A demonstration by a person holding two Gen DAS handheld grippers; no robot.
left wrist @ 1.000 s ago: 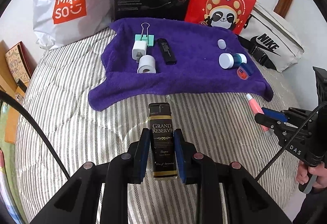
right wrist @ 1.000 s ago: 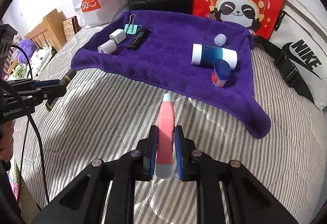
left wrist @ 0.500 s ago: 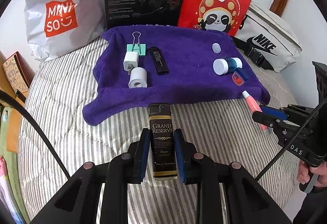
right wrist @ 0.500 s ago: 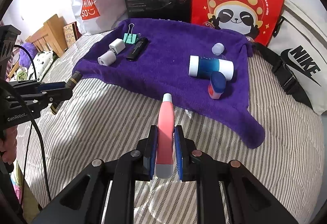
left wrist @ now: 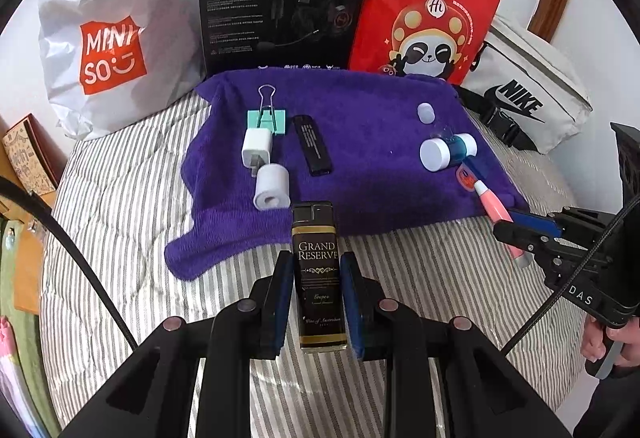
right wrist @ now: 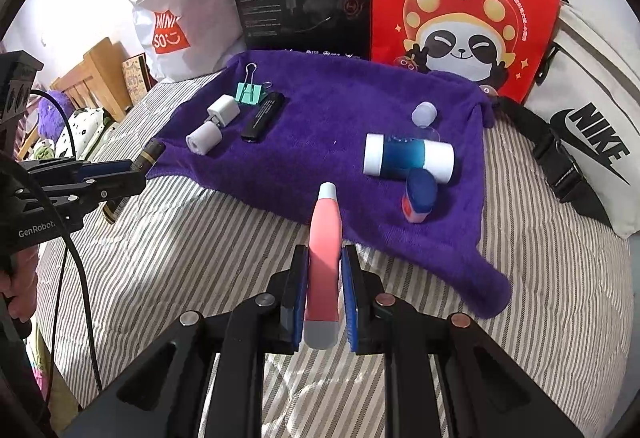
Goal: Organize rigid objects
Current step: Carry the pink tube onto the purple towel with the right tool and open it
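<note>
Left gripper (left wrist: 316, 302) is clamping a glossy black-and-gold lighter (left wrist: 318, 278) tight, its long axis running along the fingers, cap aiming at the fuzzy purple towel (left wrist: 372, 142). Right gripper (right wrist: 325, 298) is squeezing a smooth pink tube (right wrist: 324, 258) likewise, grey tip pointing at the towel's near edge, hovering just short of it over the striped bedding (right wrist: 192, 262).

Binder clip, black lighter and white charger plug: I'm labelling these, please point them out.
binder clip (left wrist: 267, 121), left wrist view, green body.
black lighter (left wrist: 312, 149), left wrist view, mid-body.
white charger plug (right wrist: 224, 110), right wrist view, top face.
</note>
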